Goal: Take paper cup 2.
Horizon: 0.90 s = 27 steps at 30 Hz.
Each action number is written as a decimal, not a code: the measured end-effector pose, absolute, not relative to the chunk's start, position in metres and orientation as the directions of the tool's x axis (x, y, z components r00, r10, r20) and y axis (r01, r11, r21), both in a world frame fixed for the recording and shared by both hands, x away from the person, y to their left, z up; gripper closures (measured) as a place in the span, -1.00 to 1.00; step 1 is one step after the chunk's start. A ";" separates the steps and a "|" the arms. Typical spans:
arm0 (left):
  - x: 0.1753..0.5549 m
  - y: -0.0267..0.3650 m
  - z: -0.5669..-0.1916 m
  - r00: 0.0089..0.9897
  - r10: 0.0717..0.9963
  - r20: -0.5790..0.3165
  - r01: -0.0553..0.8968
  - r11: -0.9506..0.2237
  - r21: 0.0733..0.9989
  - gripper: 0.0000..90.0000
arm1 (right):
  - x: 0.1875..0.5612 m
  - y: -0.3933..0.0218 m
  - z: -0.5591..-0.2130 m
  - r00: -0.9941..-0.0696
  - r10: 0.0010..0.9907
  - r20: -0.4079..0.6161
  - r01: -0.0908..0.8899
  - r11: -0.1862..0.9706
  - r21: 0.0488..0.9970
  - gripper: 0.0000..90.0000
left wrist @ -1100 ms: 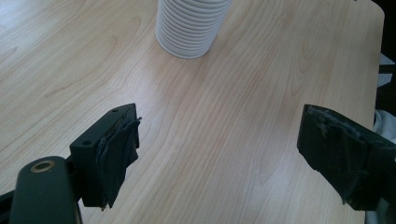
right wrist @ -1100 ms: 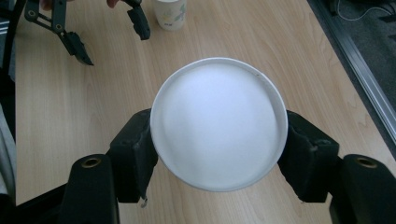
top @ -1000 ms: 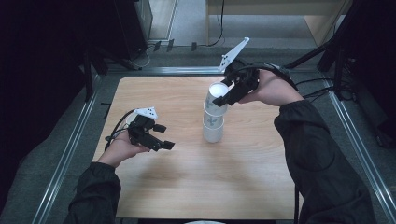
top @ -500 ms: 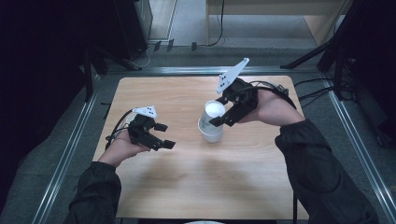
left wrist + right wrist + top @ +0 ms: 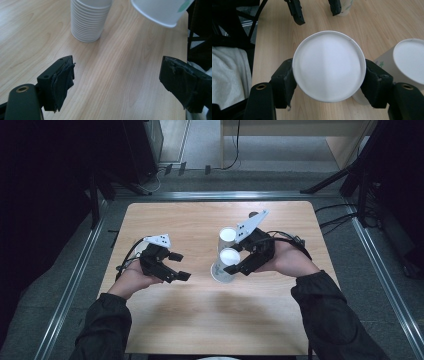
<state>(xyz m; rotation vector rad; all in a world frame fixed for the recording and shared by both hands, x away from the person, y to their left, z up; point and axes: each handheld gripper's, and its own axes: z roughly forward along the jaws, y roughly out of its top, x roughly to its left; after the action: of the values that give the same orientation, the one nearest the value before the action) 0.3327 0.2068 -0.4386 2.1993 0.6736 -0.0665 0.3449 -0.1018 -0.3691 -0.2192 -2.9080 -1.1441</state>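
Observation:
My right gripper [image 5: 233,263] is shut on a white paper cup [image 5: 229,256], held upside down with its flat bottom facing up. In the right gripper view the two black pads clamp the sides of the cup [image 5: 329,68]. It hangs low over the table, just in front of a stack of upturned white cups [image 5: 227,234]. My left gripper [image 5: 180,266] stands open to the left of the cups, with nothing between its fingers. In the left gripper view the stack [image 5: 88,20] rises ahead, and the held cup [image 5: 162,11], with a green print, hovers at the upper right.
The wooden table [image 5: 200,320] has bare room in front and at the left. In the right gripper view another printed cup [image 5: 345,7] stands behind the left gripper's jaws. A white cloth [image 5: 227,75] lies beyond the table edge. Metal rails and dark floor surround the table.
My right gripper has come down from the top of the stack with one cup, toward the person and close to the table. The left gripper has stayed still.

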 end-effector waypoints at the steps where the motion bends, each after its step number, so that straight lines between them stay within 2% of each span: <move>1: 0.332 0.205 -0.439 0.857 0.445 -0.258 0.485 -0.528 0.697 -0.71 | 0.345 -0.102 -0.372 -0.990 0.128 0.058 0.133 0.720 0.681 -0.23; 16: 0.329 0.193 -0.439 0.881 0.399 -0.253 0.445 -0.525 0.725 -0.71 | 0.337 -0.114 -0.413 -0.977 0.147 0.155 0.213 0.615 0.759 -0.23; 27: 0.327 0.179 -0.443 0.898 0.356 -0.259 0.424 -0.541 0.726 -0.71 | 0.341 -0.118 -0.440 -0.955 0.172 0.242 0.297 0.565 0.770 -0.23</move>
<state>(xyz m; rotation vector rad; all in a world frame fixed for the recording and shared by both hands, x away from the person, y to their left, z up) 0.3270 0.1790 -0.4433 2.1933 0.5566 -0.1000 0.3409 -0.1178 -0.4401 -0.3997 -2.6532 -1.3456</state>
